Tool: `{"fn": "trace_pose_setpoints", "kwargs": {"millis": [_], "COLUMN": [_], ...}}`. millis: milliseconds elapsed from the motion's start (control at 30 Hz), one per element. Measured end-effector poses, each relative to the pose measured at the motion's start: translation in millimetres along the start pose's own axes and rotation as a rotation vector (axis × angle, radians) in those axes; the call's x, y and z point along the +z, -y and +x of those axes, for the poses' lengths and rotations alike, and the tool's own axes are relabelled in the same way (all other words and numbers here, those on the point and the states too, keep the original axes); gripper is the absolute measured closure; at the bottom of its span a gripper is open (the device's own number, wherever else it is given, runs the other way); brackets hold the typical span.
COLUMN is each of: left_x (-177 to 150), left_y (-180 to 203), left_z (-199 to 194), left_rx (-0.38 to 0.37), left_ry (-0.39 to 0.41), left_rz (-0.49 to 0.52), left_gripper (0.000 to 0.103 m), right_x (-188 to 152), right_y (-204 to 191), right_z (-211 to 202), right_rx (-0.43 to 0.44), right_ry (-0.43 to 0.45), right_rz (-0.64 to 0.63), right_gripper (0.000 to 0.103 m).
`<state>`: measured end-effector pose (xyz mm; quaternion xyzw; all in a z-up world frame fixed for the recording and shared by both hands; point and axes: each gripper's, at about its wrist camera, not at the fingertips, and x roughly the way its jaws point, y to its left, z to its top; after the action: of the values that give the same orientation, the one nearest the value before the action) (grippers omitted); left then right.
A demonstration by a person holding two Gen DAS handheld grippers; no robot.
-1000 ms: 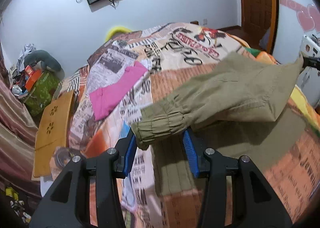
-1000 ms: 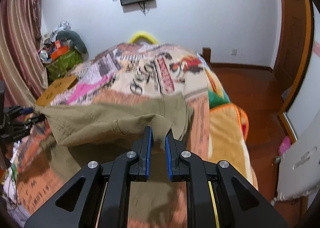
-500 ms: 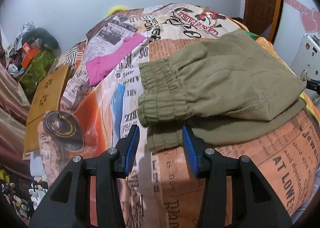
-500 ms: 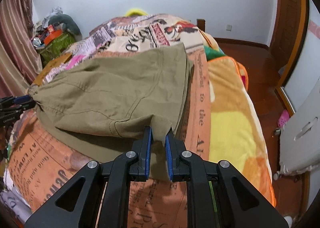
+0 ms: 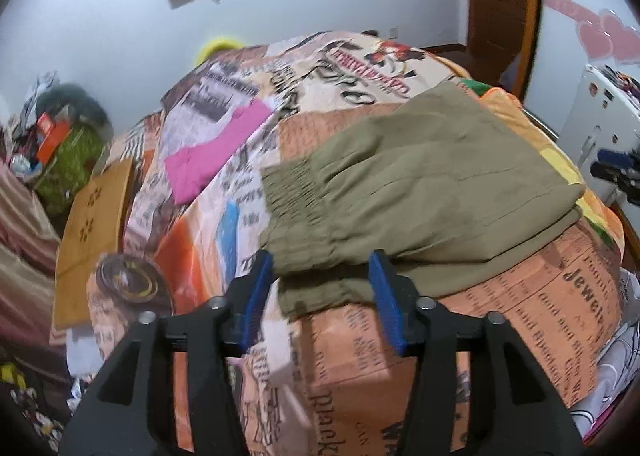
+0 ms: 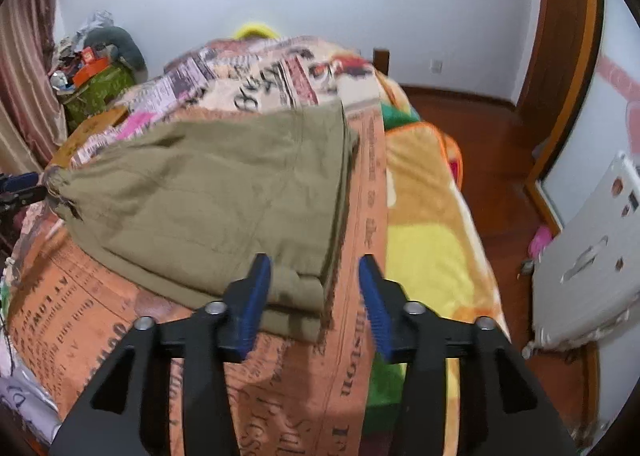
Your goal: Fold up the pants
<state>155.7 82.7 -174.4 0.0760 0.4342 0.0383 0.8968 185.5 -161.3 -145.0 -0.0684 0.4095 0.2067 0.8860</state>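
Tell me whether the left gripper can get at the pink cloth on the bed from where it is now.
Probably yes. The left gripper is opening with nothing pinched, and the pink cloth lies uncovered on the bedspread, ahead and left of the pants, with nothing between.

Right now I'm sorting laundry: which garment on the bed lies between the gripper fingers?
The olive pants, folded, between the opening left gripper; the pink garment lies farther off on the bedspread.
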Motion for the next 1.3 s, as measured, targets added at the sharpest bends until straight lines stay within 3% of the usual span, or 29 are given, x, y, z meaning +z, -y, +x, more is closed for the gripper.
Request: {"fn": "trace_pose_setpoints", "kwargs": {"millis": [133, 200, 300, 467, 600, 700, 900, 1133, 1167, 1300], "left_x": [7, 9, 10, 6, 3, 5, 27, 42, 42, 31], "left_y": [19, 29, 44, 62, 71, 73, 57, 44, 44, 49], "left_z": [5, 13, 27, 48, 60, 62, 54, 48, 49, 51], "left_rx": [-0.001, 0.002, 0.017, 0.010, 0.015, 0.005, -0.064, -0.109, -0.116, -0.144], "left_ry": [0.003, -0.010, -0.029, -0.076, -0.096, -0.084, -0.068, -0.060, -0.066, -0.090], "left_rz": [0.073, 0.120, 0.206, 0.330, 0.373, 0.375, 0.283, 0.214, 0.209, 0.231], "left_gripper": [0.035, 0.033, 0.024, 0.023, 0.020, 0.020, 0.032, 0.032, 0.032, 0.032], "right_x": [14, 18, 20, 16, 11, 8, 7, 12, 13, 17], "right_y": [-11, -18, -32, -52, -66, -76, -99, -112, -112, -112], "right_z": [-6, -4, 3, 19, 29, 37, 48, 66, 66, 68], "right_rx": [0.048, 0.070, 0.109, 0.160, 0.199, 0.224, 0.276, 0.303, 0.300, 0.286], "right_ry": [0.032, 0.044, 0.040, 0.002, -0.034, -0.062, -0.089, -0.104, -0.098, -0.087], "right_rz": [-0.013, -0.017, -0.035, -0.062, -0.087, -0.109, -0.153, -0.155, -0.153, -0.159], "right_gripper": [0.055, 0.045, 0.045, 0.045, 0.045, 0.045, 0.045, 0.045, 0.047, 0.073]}}
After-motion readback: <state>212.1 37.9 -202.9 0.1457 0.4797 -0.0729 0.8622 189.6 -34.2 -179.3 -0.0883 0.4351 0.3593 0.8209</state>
